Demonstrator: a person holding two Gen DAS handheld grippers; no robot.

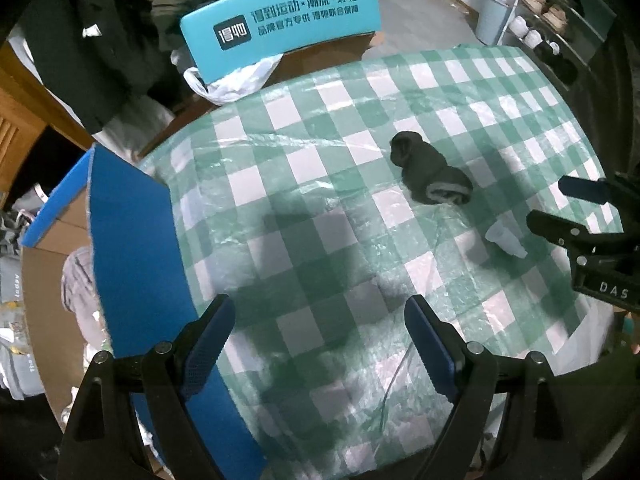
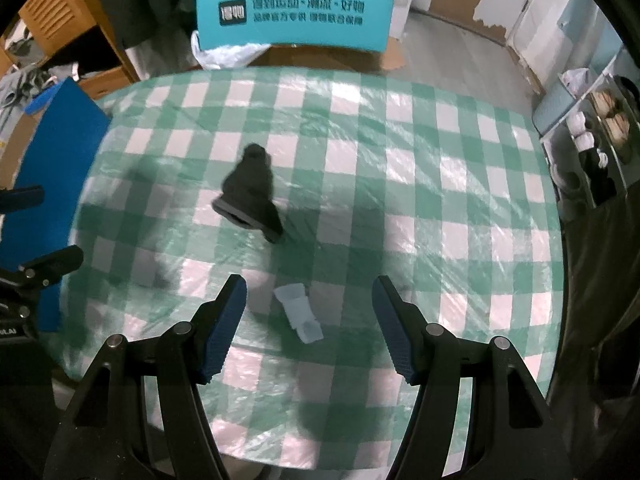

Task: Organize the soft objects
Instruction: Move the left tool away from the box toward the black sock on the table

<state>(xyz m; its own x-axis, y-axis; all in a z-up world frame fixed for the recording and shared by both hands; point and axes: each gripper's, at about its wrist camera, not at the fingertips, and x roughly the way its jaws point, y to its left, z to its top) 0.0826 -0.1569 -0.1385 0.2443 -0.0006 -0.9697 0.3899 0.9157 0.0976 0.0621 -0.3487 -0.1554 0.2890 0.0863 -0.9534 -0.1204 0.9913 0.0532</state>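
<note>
I count one dark rolled sock [image 2: 250, 196] and one small pale tag [image 2: 299, 313] just beside it on the checkered worktop [image 2: 440, 200]; two boxes stand off the worktop's edges.

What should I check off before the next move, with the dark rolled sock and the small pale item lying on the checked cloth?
1. Left tool open and empty: ok.
2. Right tool open and empty: ok.
3. Pale item lies in line between the right tool's fingers; untouched: ok.
4. Dark sock free, nothing on it: ok.
5. Blue box open at the table's edge: ok.
6. What the pale item is: cannot tell.
</note>
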